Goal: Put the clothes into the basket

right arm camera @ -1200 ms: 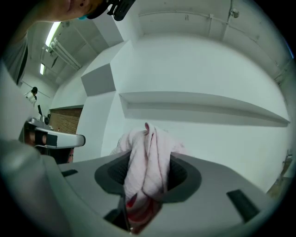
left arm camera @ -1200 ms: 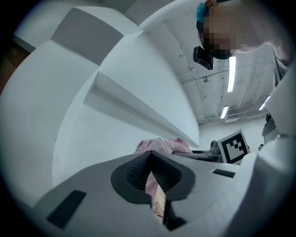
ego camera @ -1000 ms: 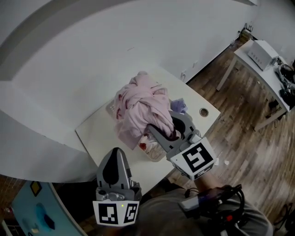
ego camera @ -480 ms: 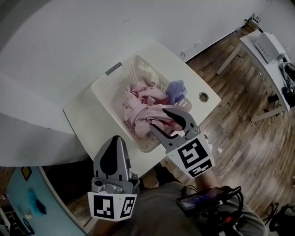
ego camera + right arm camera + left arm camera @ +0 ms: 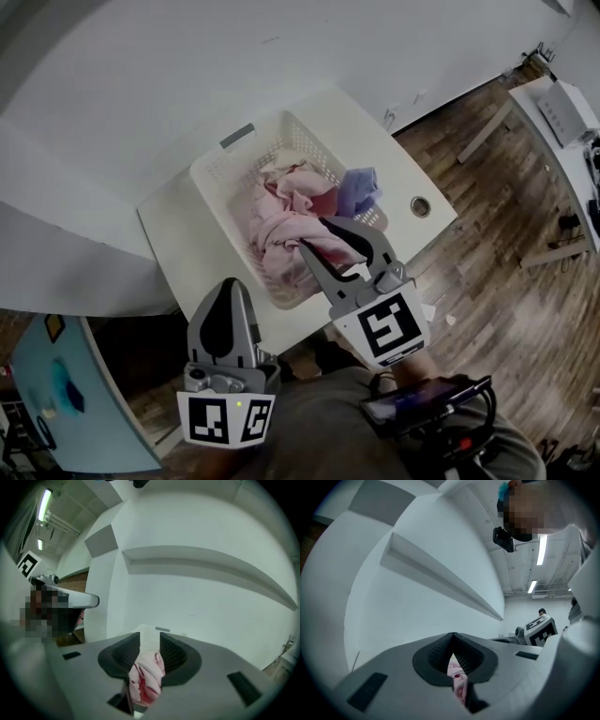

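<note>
A white slatted basket (image 5: 211, 173) stands on the white table (image 5: 178, 234). Pink clothes (image 5: 281, 220) lie heaped inside it, with a purple cloth (image 5: 356, 187) at the basket's right end. My right gripper (image 5: 314, 234) hangs over the basket's near side. Its jaws are apart and closing, with pink cloth (image 5: 147, 677) showing in the gap; the pads do not press on it. My left gripper (image 5: 228, 284) is shut and empty, off the table's near edge to the left of the basket. In the left gripper view its tips (image 5: 453, 634) meet.
A round cable hole (image 5: 420, 205) sits at the table's right corner. Behind the table runs a white wall. Wooden floor (image 5: 506, 244) spreads to the right, with another white table (image 5: 562, 103) at the far upper right.
A second ago the pink pile hung high over the table in the right gripper. It has dropped into the basket, and the right gripper's jaws have come apart above it.
</note>
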Tool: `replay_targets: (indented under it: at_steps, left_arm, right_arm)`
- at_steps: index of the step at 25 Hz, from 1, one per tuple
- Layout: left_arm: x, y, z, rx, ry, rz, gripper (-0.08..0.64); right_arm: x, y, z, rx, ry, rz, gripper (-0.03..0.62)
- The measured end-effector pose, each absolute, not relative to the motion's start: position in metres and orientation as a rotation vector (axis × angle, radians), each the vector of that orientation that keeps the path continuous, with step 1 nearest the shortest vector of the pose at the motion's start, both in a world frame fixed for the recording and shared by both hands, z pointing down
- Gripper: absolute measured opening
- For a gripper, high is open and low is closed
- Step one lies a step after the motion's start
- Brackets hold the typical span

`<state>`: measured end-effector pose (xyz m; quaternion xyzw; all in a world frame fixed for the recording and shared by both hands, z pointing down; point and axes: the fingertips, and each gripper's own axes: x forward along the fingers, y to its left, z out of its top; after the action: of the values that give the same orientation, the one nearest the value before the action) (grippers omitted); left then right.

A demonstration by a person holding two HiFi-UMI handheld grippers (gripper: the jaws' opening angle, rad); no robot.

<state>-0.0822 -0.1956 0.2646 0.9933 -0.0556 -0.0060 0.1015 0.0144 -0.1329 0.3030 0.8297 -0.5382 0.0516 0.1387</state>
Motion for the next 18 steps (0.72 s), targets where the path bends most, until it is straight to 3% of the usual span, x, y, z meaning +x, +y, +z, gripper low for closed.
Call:
replay_targets:
  at_steps: [3,5,18]
  left_arm:
    - [-0.091,-0.193,0.259,2.954,-0.193,-0.017,0.008]
    - [-0.097,-0.195,0.254,2.968,-0.209,-0.021,0.008]
    - [-0.172,-0.201,0.238,3.011,-0.246,-0.132,0.008]
  right_arm:
    - [0.005,-0.131,0.283,2.458,-1.631,0.044,0.057]
    - [-0.006,-0.132,0.274,2.486,-1.686,0.002,0.033]
    - [-0.103,-0.131,0.272,2.58,-1.801,-0.019,0.008]
